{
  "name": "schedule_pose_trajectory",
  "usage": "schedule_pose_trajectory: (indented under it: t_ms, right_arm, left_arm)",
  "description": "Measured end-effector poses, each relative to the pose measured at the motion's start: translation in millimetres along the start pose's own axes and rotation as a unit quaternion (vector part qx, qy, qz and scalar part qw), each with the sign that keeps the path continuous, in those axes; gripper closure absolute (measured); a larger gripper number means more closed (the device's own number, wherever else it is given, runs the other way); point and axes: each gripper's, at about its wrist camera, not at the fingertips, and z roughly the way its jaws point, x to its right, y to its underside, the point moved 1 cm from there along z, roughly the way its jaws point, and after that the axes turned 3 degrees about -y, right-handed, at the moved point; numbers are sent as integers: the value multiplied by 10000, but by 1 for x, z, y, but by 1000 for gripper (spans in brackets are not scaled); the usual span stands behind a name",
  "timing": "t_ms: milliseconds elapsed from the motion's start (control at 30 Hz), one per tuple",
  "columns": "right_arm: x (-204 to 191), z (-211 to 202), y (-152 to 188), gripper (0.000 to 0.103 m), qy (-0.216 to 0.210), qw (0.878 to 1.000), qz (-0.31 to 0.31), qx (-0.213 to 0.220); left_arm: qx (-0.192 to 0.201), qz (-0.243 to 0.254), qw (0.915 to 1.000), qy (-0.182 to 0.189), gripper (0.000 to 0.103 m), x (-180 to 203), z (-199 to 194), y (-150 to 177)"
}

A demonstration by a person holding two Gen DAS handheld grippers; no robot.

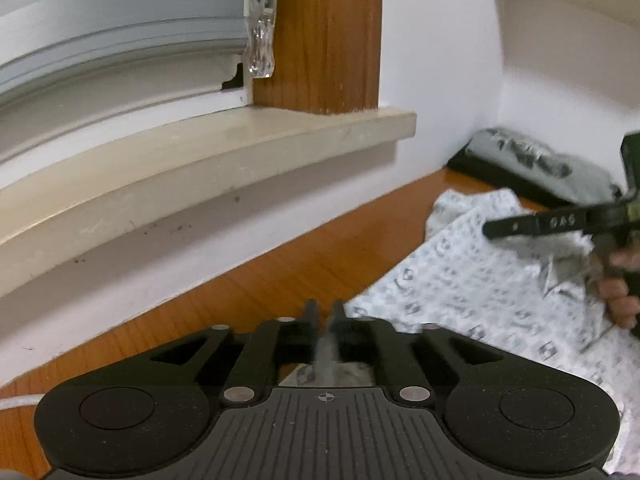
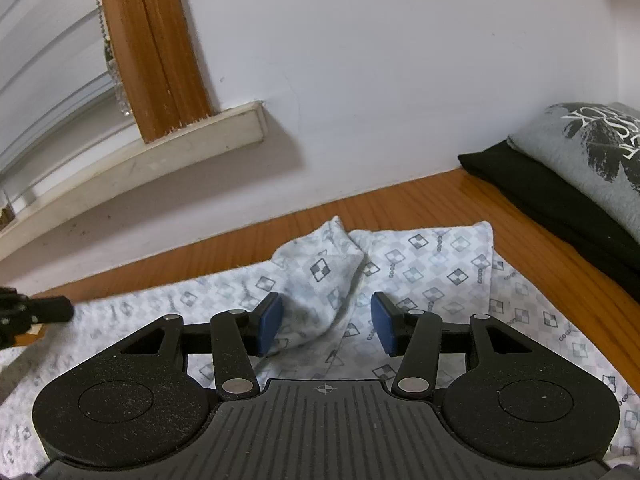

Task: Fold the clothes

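Left wrist view: the left gripper has its narrow black fingers drawn close, pinching a blurred fold of the patterned garment, a thin white cloth printed with small grey diamond checks that lies crumpled on the orange wooden table. A cream sill, a wood-grain window frame and a clear plastic bead-chain pull rise behind. The right gripper shows blurred at the far edge, a hand beneath it.

Right wrist view: the right gripper stands spread, its blue pads either side of a raised, soft fold of the garment without touching it. A folded grey printed T-shirt rests on folded black clothing against the white wall.
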Motion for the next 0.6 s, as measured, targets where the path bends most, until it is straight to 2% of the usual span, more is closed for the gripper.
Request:
schedule_pose_trajectory:
  t_ms: [33, 133, 267, 300, 333, 367, 433, 500, 567, 600]
  right_arm:
    - [0, 0, 0, 53, 1, 10000, 1, -3]
    - [-1, 1, 1, 53, -9, 10000, -5, -47]
    - [-8, 3, 0, 53, -123, 9996, -144, -194]
    - [-11, 4, -2, 62, -112, 9995, -203, -214]
    - [-13, 5, -5, 92, -154, 9994, -192, -240]
    - [-15, 6, -8, 97, -216, 9993, -162, -270]
    - [-16, 0, -19, 97, -129, 9999, -80, -28]
    - [-18, -5, -26, 97, -91, 9999, -51, 113]
    - [-24, -7, -26, 87, -30, 9998, -198, 67]
    - [-27, -8, -23, 68, 92, 9992, -386, 54]
  left_arm:
    - [45, -17, 10000, -16, 64, 2, -5, 1]
    - [127, -14, 9999, -23, 62, 10, -21, 4]
    - [114, 188, 9992, 324, 61, 47, -43, 12]
    - [107, 219, 9986, 466, 61, 57, -47, 14]
    - [91, 293, 9976, 617, 61, 66, -48, 16]
    - [65, 400, 9967, 709, 61, 76, -48, 18]
    - [15, 630, 9958, 658, 61, 89, -44, 22]
    - [28, 594, 9965, 582, 61, 90, -42, 23]
    - [41, 531, 9969, 571, 60, 88, -41, 24]
    - [57, 523, 9971, 559, 59, 87, -41, 23]
